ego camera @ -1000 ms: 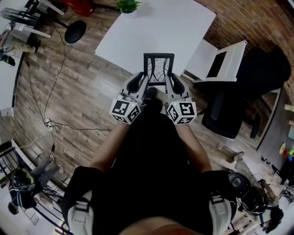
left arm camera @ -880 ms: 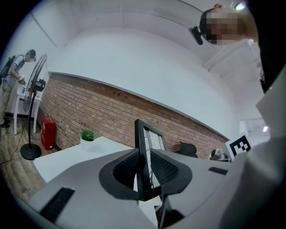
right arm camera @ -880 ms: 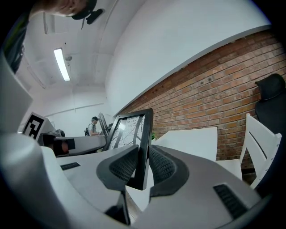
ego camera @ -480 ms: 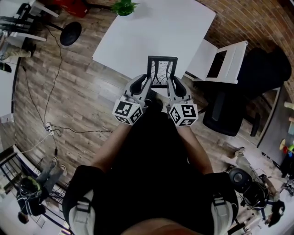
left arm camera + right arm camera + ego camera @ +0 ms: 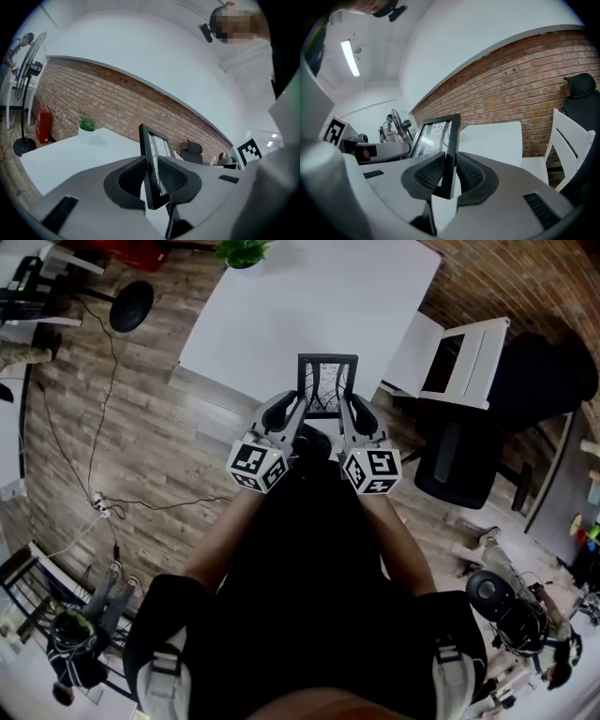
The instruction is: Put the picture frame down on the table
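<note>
Left gripper [image 5: 289,412] and right gripper [image 5: 352,412] each pinch one side rail of the picture frame [image 5: 326,383], holding it over the near edge of the white table [image 5: 281,306]. I judge two risks: uneven lowering could twist it out of these thin grips, or its bottom edge could catch the table's lip. It stands upright, long axis vertical, picture face toward me.

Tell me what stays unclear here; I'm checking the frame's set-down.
- Whether the picture frame touches the table: head view, the left gripper and right gripper cover its lower edge.
- The frame's print: both gripper views, too small and oblique.
- Plant: head view, cut by the top edge.
</note>
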Demonstrator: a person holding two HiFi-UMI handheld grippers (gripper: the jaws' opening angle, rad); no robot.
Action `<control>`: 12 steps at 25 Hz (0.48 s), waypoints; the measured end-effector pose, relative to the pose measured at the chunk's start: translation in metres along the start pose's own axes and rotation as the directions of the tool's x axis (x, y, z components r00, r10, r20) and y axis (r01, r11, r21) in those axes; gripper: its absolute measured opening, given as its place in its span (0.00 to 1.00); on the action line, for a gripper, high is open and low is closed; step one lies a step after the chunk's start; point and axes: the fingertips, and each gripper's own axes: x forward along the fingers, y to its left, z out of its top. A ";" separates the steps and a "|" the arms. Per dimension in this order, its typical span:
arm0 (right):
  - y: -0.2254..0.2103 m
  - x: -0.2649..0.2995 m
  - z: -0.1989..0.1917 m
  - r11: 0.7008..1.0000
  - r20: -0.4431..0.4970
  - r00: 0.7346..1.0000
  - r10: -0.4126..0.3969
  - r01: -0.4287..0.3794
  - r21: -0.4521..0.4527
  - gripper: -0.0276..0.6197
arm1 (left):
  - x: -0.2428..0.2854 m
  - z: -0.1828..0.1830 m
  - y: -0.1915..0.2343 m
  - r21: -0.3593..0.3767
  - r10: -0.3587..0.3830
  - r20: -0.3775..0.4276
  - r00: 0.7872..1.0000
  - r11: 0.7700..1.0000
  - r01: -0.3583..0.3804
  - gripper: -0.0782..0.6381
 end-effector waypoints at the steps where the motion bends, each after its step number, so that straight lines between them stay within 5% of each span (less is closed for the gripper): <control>1: -0.002 0.003 -0.002 1.000 -0.006 1.000 -0.004 0.004 0.004 0.15 | 0.003 -0.002 0.003 -0.001 -0.002 -0.007 1.000 1.000 0.002 0.23; 12: -0.017 0.024 -0.031 0.999 -0.074 0.997 -0.034 0.036 0.032 0.15 | 0.019 -0.032 0.021 -0.037 -0.034 -0.089 0.995 0.999 0.030 0.23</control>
